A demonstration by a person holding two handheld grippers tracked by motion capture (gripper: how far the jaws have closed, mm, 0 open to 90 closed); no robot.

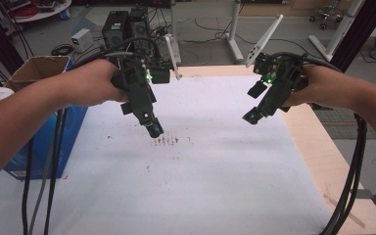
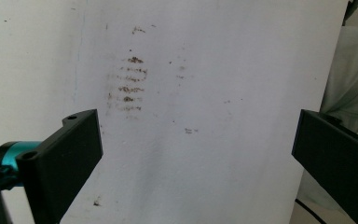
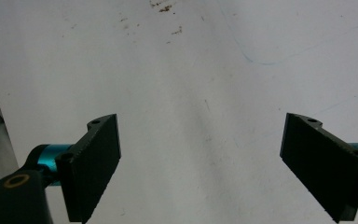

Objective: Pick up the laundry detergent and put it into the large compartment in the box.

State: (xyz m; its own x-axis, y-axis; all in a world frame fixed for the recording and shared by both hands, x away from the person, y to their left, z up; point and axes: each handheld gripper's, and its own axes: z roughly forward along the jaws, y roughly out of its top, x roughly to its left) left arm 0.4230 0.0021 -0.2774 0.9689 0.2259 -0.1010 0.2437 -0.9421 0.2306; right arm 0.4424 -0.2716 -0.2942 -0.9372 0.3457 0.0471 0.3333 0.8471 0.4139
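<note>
A white cloth covers the table, with a patch of small brown stains near its middle. My left gripper hangs tilted just above the cloth, right beside those stains. In the left gripper view its jaws stand wide apart with only cloth between them. My right gripper hovers over the cloth's right part, angled down and to the left. Its jaws are spread wide in the right gripper view, over bare cloth. Neither gripper holds anything.
A blue box with an open cardboard top stands at the table's left edge. Bare wood shows along the right side. Cables trail from both grippers off the front. Black equipment and desk legs stand on the floor beyond.
</note>
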